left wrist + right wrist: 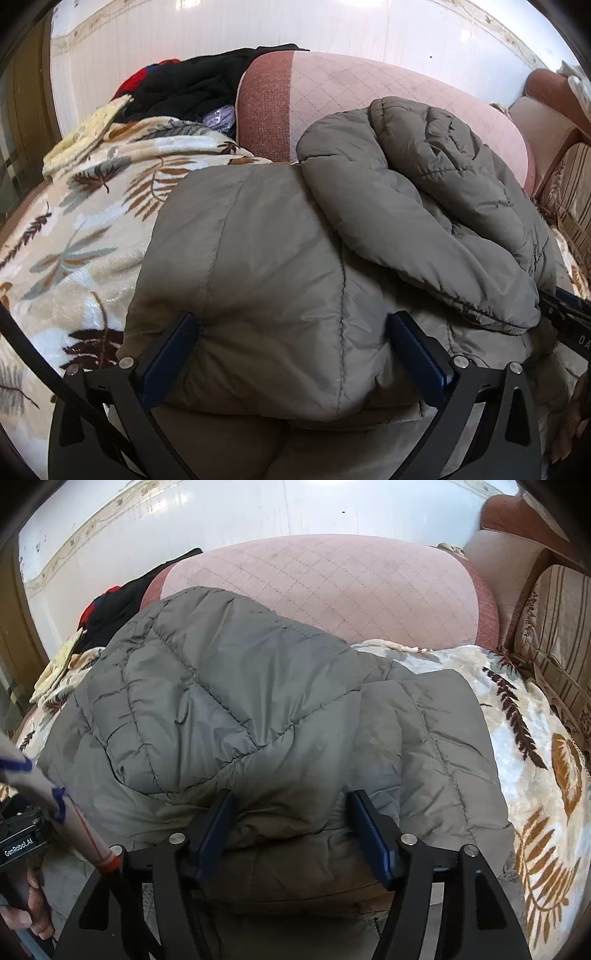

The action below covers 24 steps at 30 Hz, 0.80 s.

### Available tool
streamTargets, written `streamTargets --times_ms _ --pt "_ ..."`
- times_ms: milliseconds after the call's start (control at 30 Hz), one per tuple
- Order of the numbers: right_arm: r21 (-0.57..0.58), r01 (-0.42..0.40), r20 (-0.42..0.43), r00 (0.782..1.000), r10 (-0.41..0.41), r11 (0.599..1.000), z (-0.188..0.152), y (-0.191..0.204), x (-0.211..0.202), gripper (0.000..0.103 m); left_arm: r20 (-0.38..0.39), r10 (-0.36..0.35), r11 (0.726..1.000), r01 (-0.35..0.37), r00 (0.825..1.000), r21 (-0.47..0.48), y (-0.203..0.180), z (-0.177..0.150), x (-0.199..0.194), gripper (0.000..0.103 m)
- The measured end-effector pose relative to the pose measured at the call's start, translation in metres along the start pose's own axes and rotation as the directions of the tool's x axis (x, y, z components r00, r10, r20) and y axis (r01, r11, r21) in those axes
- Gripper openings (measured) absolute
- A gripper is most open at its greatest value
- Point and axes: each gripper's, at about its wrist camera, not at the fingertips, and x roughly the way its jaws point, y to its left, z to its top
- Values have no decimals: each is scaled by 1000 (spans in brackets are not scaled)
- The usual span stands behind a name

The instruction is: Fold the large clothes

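A grey-green puffer jacket (332,236) lies bunched on a leaf-patterned blanket (74,236) on a sofa. It also shows in the right wrist view (240,701). My left gripper (291,332) has a thick fold of the jacket's near edge between its blue fingers (173,354), which press into the fabric. My right gripper (291,812) likewise holds a thick fold of the jacket's near edge between its blue fingers (373,834). The right gripper's body shows at the right edge of the left wrist view (569,321).
A pink quilted sofa backrest (369,85) rises behind the jacket. A pile of black and red clothes (192,85) sits at the back left. A striped cushion (554,635) and brown armrest (524,513) stand at the right. The blanket (535,757) spreads to the right.
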Motion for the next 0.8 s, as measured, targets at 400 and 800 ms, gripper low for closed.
streamTargets --times_ms 400,800 --pt "65 -81 -7 997 81 995 -19 -8 -61 70 -15 -5 999 4 1000 -41 11 -17 -57 103" --pt "19 -71 -110 991 73 997 -166 -4 -142 70 -132 -16 994 2 991 -105 35 -147 -139 103"
